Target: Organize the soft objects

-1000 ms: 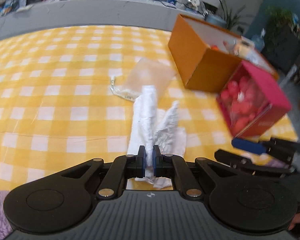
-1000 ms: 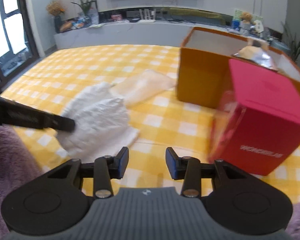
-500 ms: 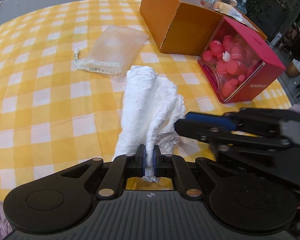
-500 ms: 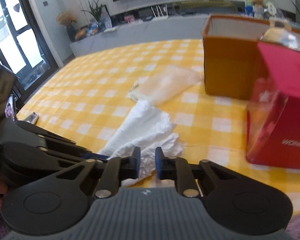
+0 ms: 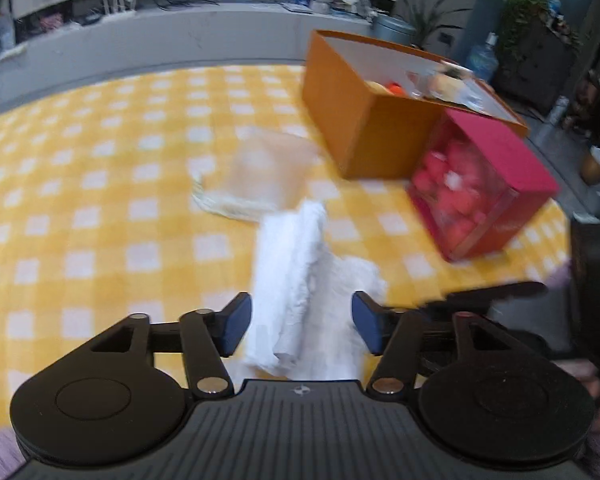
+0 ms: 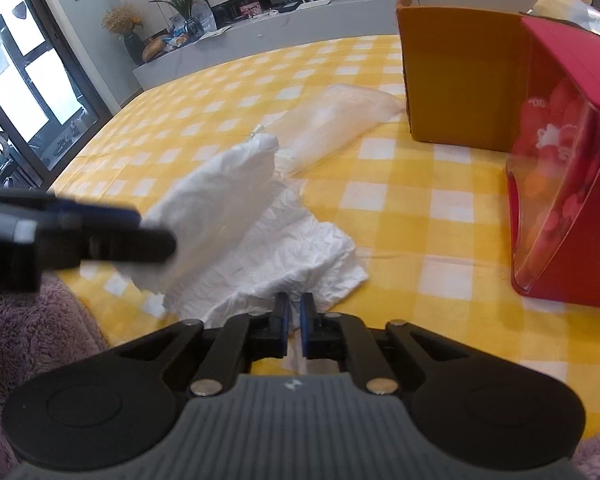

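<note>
- Right gripper [image 6: 294,316]: jaws pressed together on the near edge of the white cloth [image 6: 260,240]; a thin fold shows between the pads. It points steeply down at the table, low over the near side.
- Left gripper [image 5: 302,326]: jaws opening, now spread wide. The cloth's rolled ridge lies between the pads, which do not press it. It too tilts down at the cloth and sits left of the other gripper, close by.
- Cloth: crumpled on the yellow check tablecloth [image 6: 420,208], near edge of the table, 1 end raised in a loose roll. It is in neither box.
- Step, as I judge it: handover, right gripper taking the cloth while the left lets go.
- To do it well: keep the pinch deep on the fold, lift slowly so the loose end does not drag, and clear the left jaws first.
- Beyond: a clear mesh pouch [image 6: 336,120] lies just past the cloth, touching its far tip.
- Far right: red box [image 6: 560,152] with a clear front, beside the open orange box [image 6: 460,80] holding items. Likely target, cannot tell which.
</note>
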{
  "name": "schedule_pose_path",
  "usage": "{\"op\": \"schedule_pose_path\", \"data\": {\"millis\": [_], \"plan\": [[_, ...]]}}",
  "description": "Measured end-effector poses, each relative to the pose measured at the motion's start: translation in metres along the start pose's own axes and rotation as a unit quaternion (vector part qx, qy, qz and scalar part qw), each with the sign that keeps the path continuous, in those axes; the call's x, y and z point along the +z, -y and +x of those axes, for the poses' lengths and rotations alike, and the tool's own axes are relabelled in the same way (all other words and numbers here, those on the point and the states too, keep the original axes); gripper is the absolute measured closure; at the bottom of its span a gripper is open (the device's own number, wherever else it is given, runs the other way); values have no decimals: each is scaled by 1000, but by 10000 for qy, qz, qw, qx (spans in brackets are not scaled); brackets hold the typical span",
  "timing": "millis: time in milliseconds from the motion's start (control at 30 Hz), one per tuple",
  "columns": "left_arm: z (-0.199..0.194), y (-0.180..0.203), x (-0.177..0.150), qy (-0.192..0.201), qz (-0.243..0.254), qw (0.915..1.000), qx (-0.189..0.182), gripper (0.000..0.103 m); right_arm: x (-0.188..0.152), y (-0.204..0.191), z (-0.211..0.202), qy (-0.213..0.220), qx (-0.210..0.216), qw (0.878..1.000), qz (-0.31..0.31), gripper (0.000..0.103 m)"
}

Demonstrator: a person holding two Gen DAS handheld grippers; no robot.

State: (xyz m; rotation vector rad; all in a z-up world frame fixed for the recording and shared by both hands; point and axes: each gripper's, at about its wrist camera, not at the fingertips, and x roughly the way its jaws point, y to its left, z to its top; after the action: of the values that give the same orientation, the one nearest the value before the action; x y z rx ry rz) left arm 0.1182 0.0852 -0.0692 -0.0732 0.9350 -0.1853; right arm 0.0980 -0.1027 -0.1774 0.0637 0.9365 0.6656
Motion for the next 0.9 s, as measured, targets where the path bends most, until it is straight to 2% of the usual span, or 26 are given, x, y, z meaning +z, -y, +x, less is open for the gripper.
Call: {"op": "schedule_pose_path", "data": {"millis": [100,200,300,500,600,667,800,900], "plan": [[16,-9,9,-239,44,9997,-40,34,0,4,-1,-7,31,10000,60,99],[33,-21,12,-453,-399,9978,-268,34,1,3,-1,11,29,10000,63,99],[28,-17,8,-334,-264,9983,-391,34,8,2,2,72,288,9994,166,99],[15,-17,6,-230,-306,9971,-663,35,21,-12,15,218,515,9982,-195,99],[18,-24,6,-368,-588,9916,-1090,35,17,-16,23,90,468,9979,-430,99],[22,-21,6,-514,-559,9883,-1321,35,16,-12,23,119,524,9978,-378,100],[22,-24,3,-596,-793,9818,-1621,38,17,2,23,44,604,9982,-52,101],[22,-27,0,-673,-937,9789,-1688,43,16,4,20,-7,559,9984,-104,100]]}}
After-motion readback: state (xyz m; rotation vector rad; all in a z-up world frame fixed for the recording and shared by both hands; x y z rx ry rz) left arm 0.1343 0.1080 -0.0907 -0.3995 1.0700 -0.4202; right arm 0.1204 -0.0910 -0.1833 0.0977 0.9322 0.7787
